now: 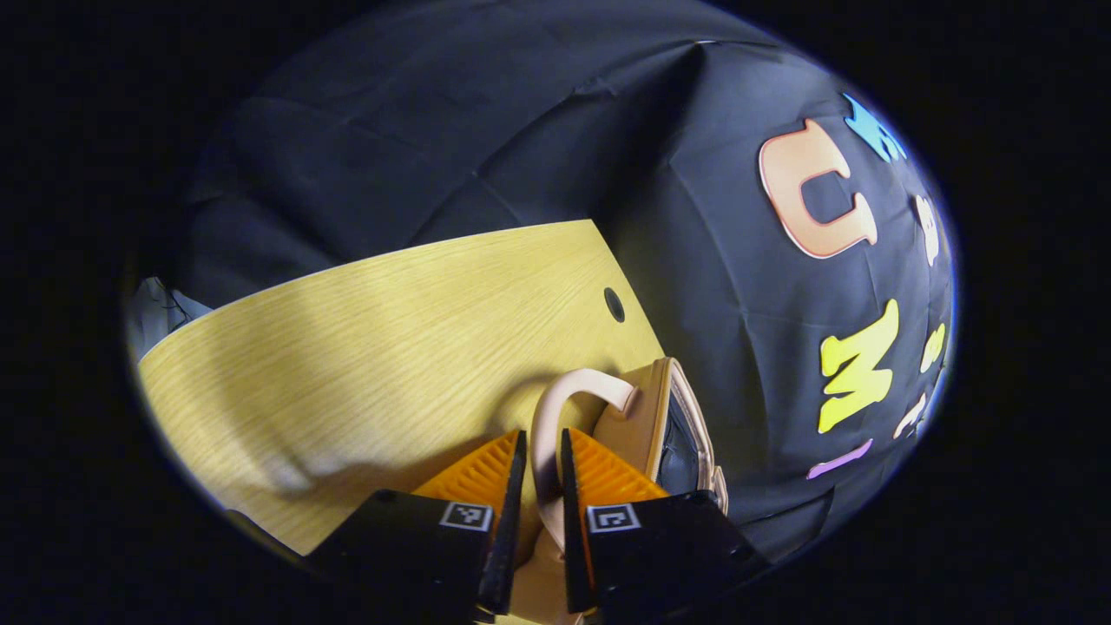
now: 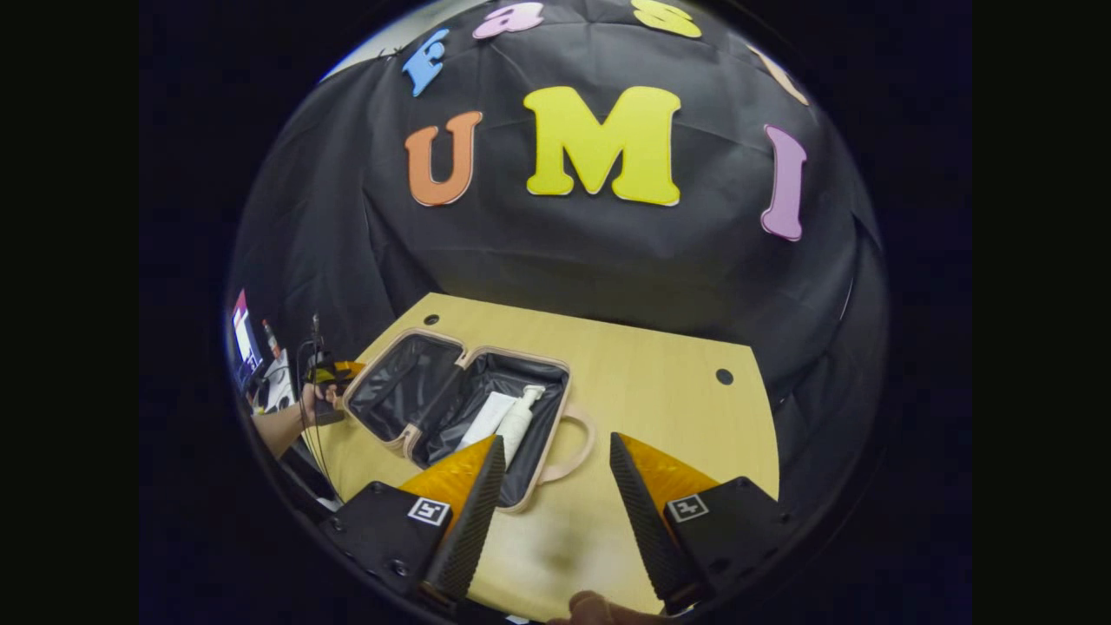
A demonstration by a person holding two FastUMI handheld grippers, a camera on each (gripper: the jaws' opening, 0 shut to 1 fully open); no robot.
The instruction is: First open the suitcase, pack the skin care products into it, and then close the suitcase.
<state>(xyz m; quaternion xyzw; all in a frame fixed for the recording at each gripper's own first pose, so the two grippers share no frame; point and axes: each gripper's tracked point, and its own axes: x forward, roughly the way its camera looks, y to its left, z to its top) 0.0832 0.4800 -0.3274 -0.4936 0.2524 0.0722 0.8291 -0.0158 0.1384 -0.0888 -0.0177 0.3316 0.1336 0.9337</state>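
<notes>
Closing step: left gripper [image 1: 542,486] clamped on suitcase handle [image 1: 555,408]; right gripper [image 2: 551,486] apart above surface [image 2: 660,391]; bottle [image 2: 519,421] and tube [image 2: 488,417] packed. Next: swing lid [image 2: 401,382] shut.

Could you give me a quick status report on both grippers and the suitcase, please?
Left gripper shut on a handle. Right gripper open above the table. Suitcase open, bottle and tube inside. Nothing in the way.

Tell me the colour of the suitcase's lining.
Black, inside the pale pink suitcase; it shows best in the right gripper view.
</notes>
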